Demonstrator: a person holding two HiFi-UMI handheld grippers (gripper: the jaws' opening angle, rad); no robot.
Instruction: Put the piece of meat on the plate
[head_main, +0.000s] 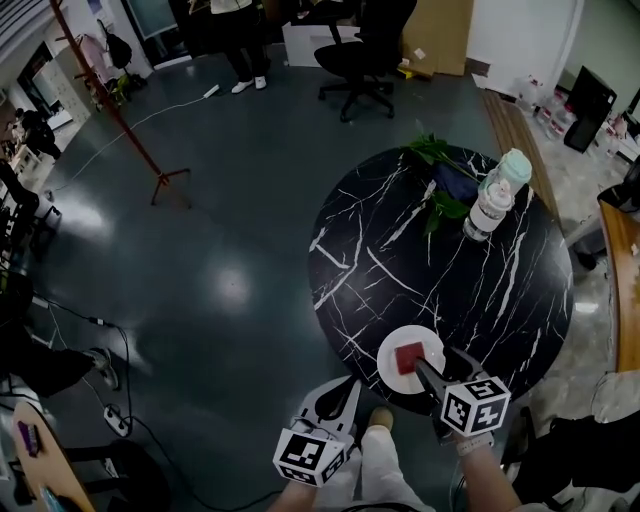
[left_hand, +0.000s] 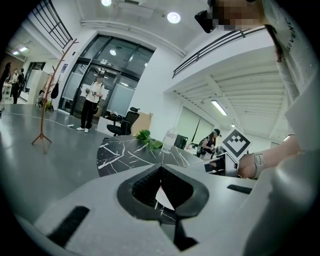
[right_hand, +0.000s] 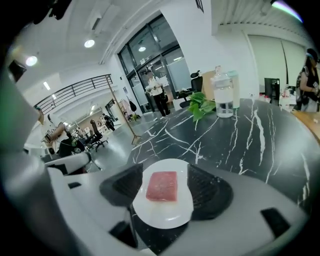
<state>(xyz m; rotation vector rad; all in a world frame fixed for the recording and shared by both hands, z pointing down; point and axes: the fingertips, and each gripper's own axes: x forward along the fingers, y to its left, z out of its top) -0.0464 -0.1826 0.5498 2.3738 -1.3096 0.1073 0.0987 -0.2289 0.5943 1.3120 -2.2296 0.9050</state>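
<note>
A red slab of meat (head_main: 410, 357) (right_hand: 162, 186) lies flat on a small white plate (head_main: 390, 352) (right_hand: 165, 214) at the near edge of the round black marble table (head_main: 420, 260). My right gripper (head_main: 441, 364) (right_hand: 165, 170) hovers just over the plate's near right side. Its jaws stand wide apart with nothing gripped, and its view shows plate and meat in the gap between the pads. My left gripper (head_main: 340, 392) (left_hand: 160, 169) hangs off the table's near left edge with its jaws together and empty. A sliver of the plate (left_hand: 165, 197) shows through its pads.
A clear water bottle (head_main: 495, 200) (right_hand: 223, 95) and green leaves (head_main: 440, 175) sit at the table's far side. A red coat stand (head_main: 120, 110), an office chair (head_main: 365, 50) and a standing person are on the floor beyond. Cables lie at the left.
</note>
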